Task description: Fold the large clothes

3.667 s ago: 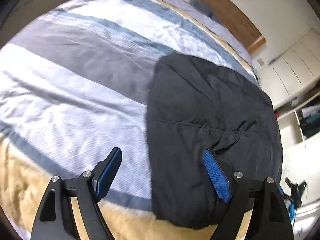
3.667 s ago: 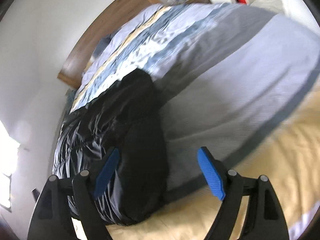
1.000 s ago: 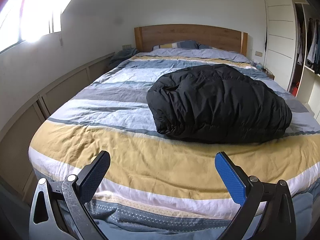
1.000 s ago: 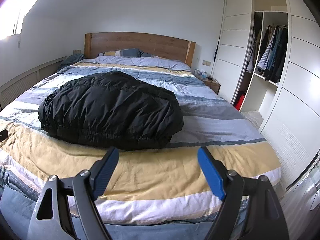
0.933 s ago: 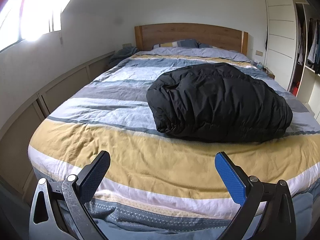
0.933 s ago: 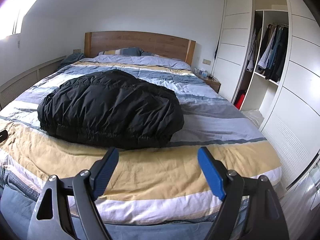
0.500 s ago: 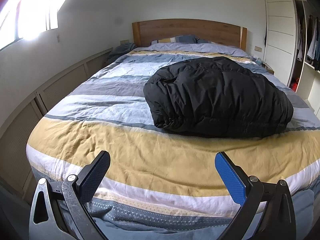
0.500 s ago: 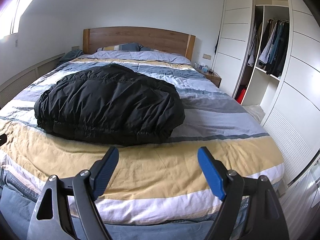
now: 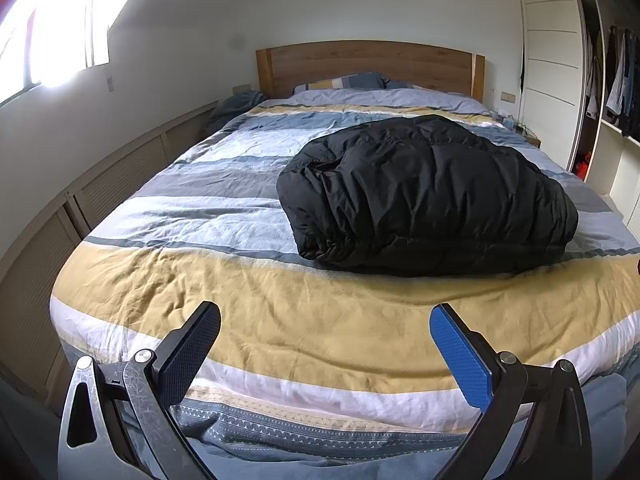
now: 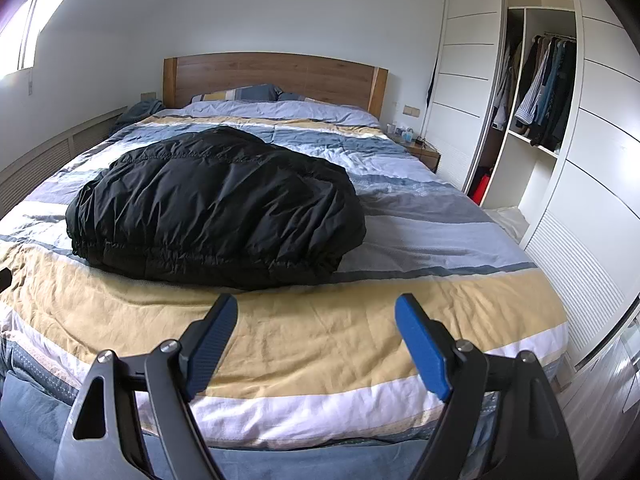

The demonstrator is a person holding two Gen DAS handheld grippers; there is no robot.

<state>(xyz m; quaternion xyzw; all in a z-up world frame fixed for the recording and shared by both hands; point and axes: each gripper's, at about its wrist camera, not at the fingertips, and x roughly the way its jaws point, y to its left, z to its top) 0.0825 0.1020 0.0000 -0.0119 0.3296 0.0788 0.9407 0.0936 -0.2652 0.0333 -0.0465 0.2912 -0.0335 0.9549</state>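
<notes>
Daylight is glaring through the window [image 9: 48,40] onto white walls. A striped bed [image 10: 360,344] is standing against its wooden headboard [image 10: 276,76], a white wardrobe [image 10: 532,120] standing open beside it.

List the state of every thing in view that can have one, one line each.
black puffer jacket: folded into a bundle, lying on the bed, not held
left gripper: open, empty
right gripper: open, empty
striped duvet: spread over the bed, lightly wrinkled
wardrobe: open, clothes hanging inside

No readable text, label, brand, number or sign showed in either view.
</notes>
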